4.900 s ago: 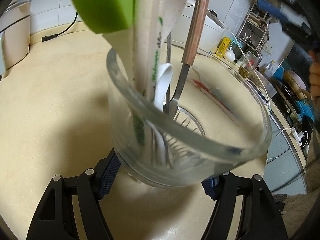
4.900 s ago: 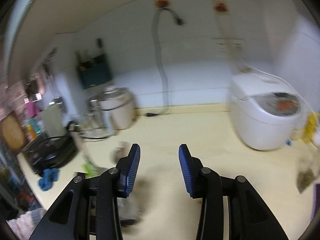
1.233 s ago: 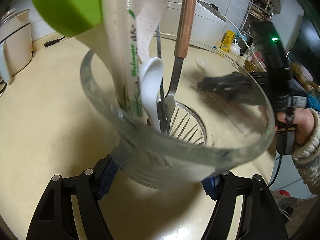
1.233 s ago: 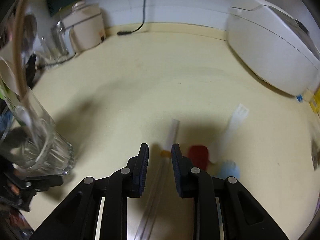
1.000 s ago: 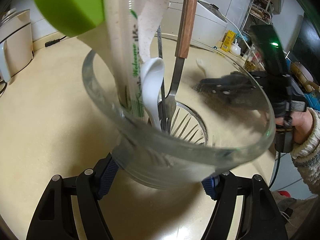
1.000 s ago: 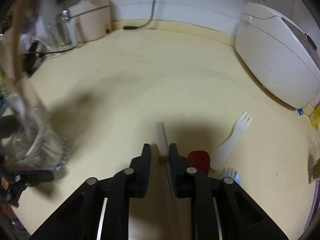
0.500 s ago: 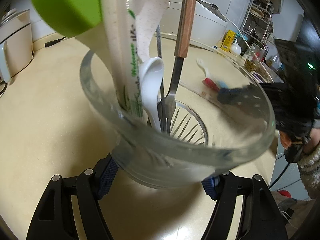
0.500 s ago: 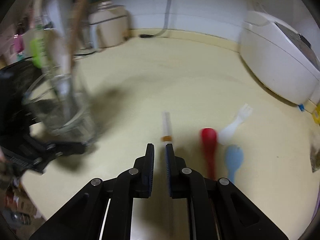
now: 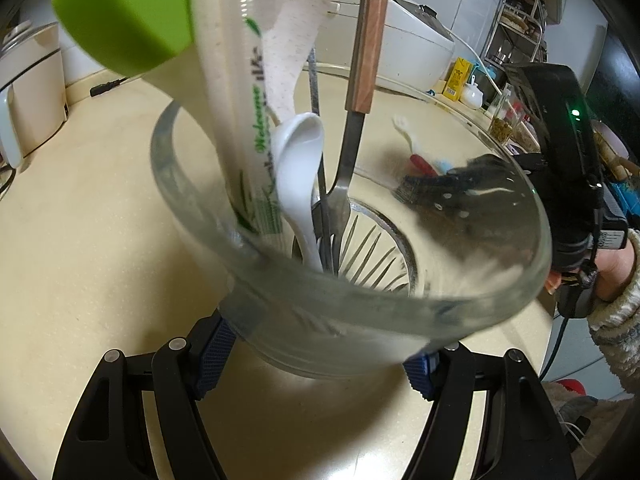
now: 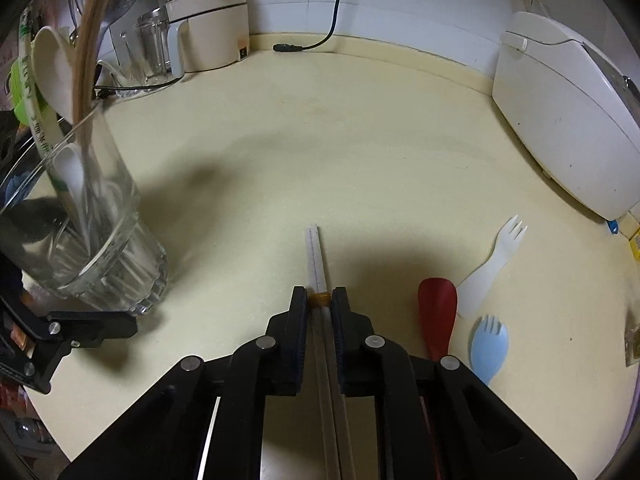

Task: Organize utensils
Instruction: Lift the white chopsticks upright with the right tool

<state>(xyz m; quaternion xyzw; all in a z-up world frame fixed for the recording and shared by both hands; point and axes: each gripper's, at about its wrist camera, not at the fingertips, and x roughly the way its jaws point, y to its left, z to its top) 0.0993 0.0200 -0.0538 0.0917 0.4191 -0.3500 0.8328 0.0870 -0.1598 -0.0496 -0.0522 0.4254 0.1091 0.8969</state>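
Clear ribbed glass: the tumbler [image 9: 352,280] serves as the collecting vessel and is clamped at its base between the jaws of the left gripper [image 9: 316,364], which are spread wide and bear on opposite sides of the wall. In the right wrist view the tumbler [image 10: 92,248] sits tilted, its mouth leaning toward the other hand; in my judgement this is to present an easier opening for the next item. Already inside, handles up: a wood-handled fork [image 9: 352,160], a white spoon [image 9: 300,168], a paper-sleeved pair of chopsticks [image 9: 244,112], a speckled utensil, and a green-headed tool [image 9: 124,12]. They lean against the near wall, leaving the far side of the mouth free.

The right gripper [image 10: 320,304] has its jaws drawn nearly together on a pair of pale chopsticks [image 10: 314,256] with an orange band. The sticks run lengthwise between the jaws, tips projecting forward. Whether the tips rest on the table [image 10: 360,140] or are raised clear of it cannot be determined from this angle.

Not yet collected, lying on the table just right of that gripper: a red spoon [image 10: 438,316], a blue spork [image 10: 489,340] and a white spork [image 10: 494,264], close together, the white one's bowl apparently touching the red spoon. A white rice cooker [image 10: 568,104] stands well apart at the rear.

Assessment: task partly complete; chopsticks in hand, three items outstanding.
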